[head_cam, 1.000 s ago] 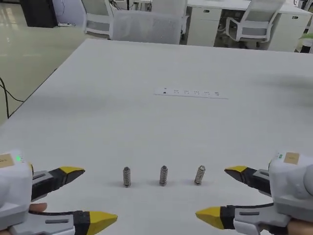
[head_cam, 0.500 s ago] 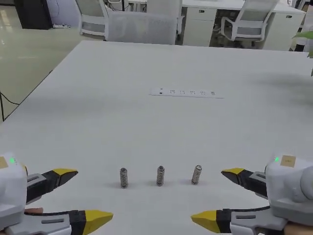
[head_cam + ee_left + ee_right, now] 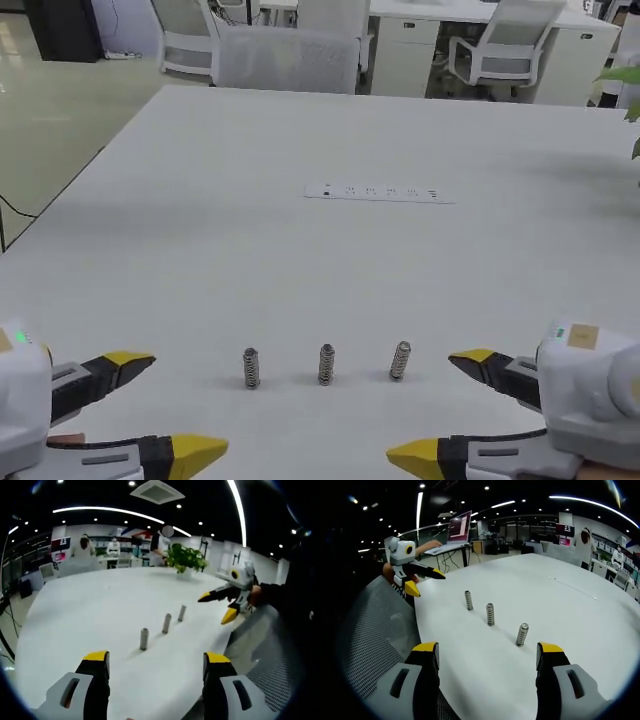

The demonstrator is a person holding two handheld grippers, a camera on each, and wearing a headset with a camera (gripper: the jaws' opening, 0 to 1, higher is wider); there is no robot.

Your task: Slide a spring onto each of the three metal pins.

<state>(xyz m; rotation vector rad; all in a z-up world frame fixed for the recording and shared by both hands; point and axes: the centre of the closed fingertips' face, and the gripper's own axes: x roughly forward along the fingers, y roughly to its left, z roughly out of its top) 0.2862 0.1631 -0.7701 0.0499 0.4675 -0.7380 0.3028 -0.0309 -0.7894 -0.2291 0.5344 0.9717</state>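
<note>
Since the earlier frame the headset has tipped, so the whole scene sits a touch differently. Against the row of pins, both grippers have eased back a little toward the person, the left gripper (image 3: 165,403) more than the right gripper (image 3: 440,406). Nothing on the table (image 3: 300,250) has shifted.

The left spring (image 3: 251,368), middle spring (image 3: 326,364) and right spring (image 3: 400,361) stand upright in a line near the front edge, well apart from each other, between the two grippers and touched by neither. Each looks already threaded on its pin, with coils running up almost the full height, so the task looks as good as done. A power strip (image 3: 378,193) lies further back.

Both grippers have their yellow-tipped jaws spread wide and hold nothing, as each gripper view shows.

The springs are likely very light, squashy along their length and quick to roll or ping away if pinched hard. The pins are slim and probably tip easily. If one needs seating, the safest hold would be a gentle squeeze across the coils near the middle, pressing straight down and not sideways
</note>
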